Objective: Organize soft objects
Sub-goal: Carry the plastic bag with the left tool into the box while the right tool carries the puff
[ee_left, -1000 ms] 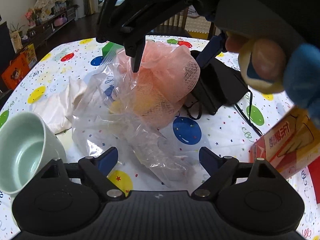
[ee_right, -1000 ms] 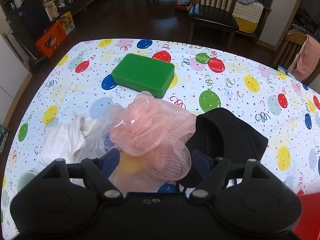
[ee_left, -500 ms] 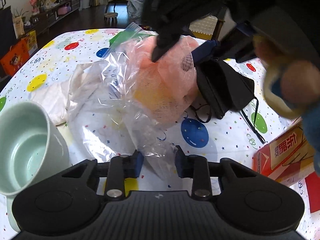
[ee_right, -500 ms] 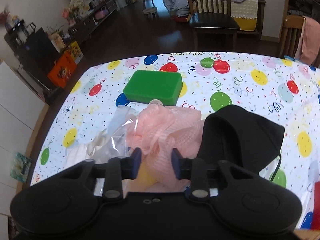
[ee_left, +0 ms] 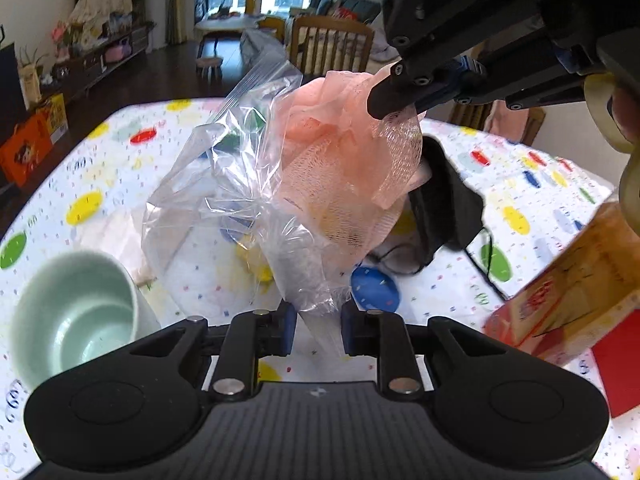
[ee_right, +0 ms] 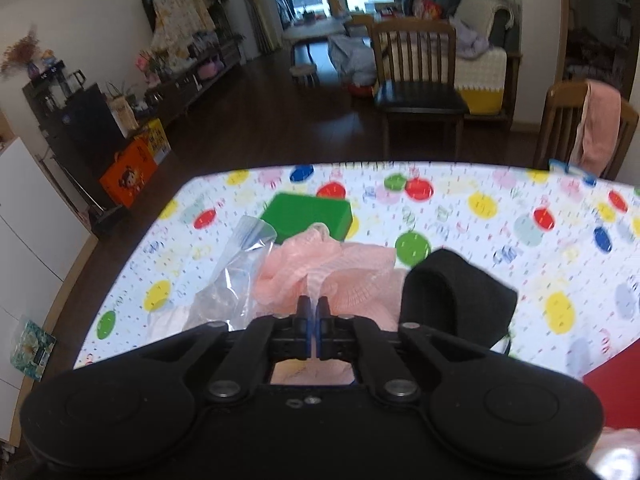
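Currently we pinch the clear bag [ee_left: 224,184] at its bottom corner with the left gripper [ee_left: 318,330], while the right gripper [ee_right: 314,320] is clenched on the pink mesh sponge [ee_left: 352,176] above the table [ee_right: 500,216]. Keep the bag taut and lower the sponge slowly.

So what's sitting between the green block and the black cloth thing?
The pink mesh puff, pinched by the right hand-held gripper, lies between the green block and black cloth in the right wrist view.
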A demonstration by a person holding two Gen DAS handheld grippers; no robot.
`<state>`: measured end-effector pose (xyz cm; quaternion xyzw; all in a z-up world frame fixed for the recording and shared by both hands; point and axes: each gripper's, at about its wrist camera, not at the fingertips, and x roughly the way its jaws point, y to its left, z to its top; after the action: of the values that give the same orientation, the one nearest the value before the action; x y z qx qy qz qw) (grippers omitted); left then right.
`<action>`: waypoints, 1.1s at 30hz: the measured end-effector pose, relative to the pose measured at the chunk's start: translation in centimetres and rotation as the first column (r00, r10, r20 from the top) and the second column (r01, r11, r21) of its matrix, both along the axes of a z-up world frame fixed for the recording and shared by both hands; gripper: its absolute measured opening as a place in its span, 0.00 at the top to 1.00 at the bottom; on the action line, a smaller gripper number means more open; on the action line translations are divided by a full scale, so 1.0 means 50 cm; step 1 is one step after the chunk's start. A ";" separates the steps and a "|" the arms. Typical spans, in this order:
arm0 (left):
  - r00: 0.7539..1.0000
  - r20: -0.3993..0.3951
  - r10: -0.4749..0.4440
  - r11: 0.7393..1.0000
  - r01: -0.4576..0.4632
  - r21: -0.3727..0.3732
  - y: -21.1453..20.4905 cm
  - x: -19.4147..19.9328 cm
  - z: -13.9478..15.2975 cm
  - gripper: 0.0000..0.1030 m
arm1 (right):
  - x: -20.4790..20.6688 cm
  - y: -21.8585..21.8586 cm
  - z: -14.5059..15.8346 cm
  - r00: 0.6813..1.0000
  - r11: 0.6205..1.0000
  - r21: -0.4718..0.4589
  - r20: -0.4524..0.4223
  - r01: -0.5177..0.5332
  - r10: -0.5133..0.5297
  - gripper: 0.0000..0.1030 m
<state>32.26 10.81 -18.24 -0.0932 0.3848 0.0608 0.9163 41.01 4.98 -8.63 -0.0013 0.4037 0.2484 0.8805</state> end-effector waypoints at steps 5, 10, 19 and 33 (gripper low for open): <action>0.995 0.077 -0.059 0.998 0.057 0.027 -0.017 -0.029 0.063 0.79 | -0.023 -0.039 0.061 0.999 0.999 0.045 0.051 -0.001 -0.001 0.99; 0.977 0.165 -0.132 0.990 0.121 0.072 -0.037 -0.059 0.143 0.79 | -0.040 -0.092 0.123 0.993 0.994 0.109 0.114 0.008 -0.021 0.99; 0.939 0.230 -0.255 0.966 0.241 0.089 -0.076 -0.071 0.277 0.79 | -0.065 -0.228 0.225 0.974 0.975 0.220 0.211 0.035 -0.082 0.99; 0.883 0.200 -0.425 0.905 0.414 0.093 -0.231 -0.071 0.377 0.79 | -0.114 -0.465 0.257 0.971 0.975 0.182 0.176 0.131 -0.163 0.99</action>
<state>28.73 -0.76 0.62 0.0081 0.2927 -0.1402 0.9458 35.33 -18.25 4.23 0.0798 0.2941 0.2144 0.9280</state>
